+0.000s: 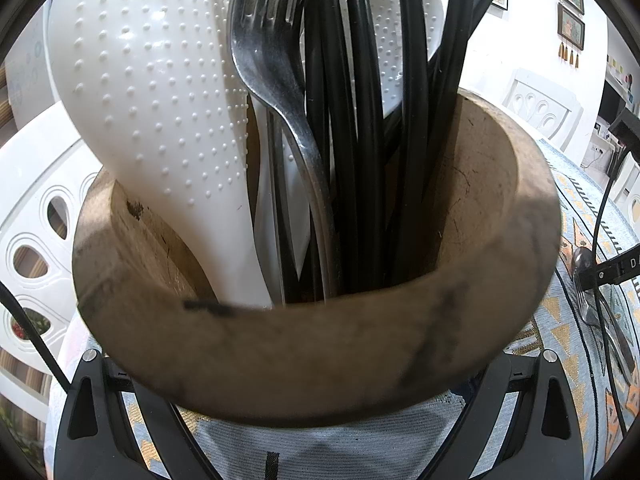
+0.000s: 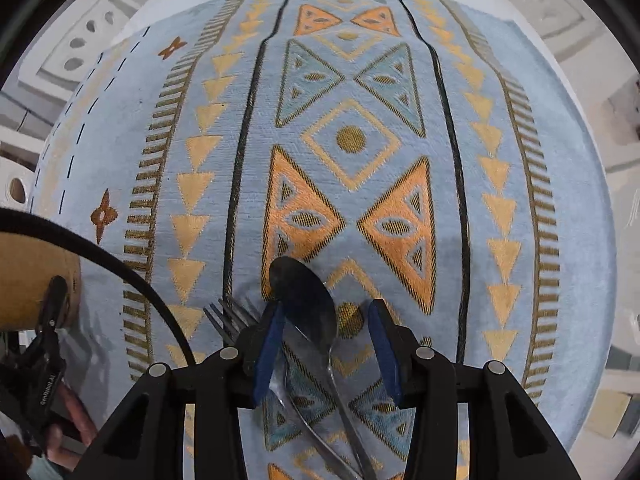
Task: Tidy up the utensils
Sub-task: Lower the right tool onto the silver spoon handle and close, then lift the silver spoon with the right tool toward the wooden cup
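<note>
home: framed pictures [image 1: 570, 8], patterned tablecloth [image 2: 500, 128]

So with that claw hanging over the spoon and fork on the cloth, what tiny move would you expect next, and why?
Probably a short drop and a squeeze on the spoon. The right gripper points down with its blue pads either side of the spoon, not pressing it yet, while the fork lies just outside. The left gripper sits around the wooden holder, seemingly steadying it for the drop-off.

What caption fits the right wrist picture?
Open claw poised over a spoon and fork on patterned cloth.
</note>
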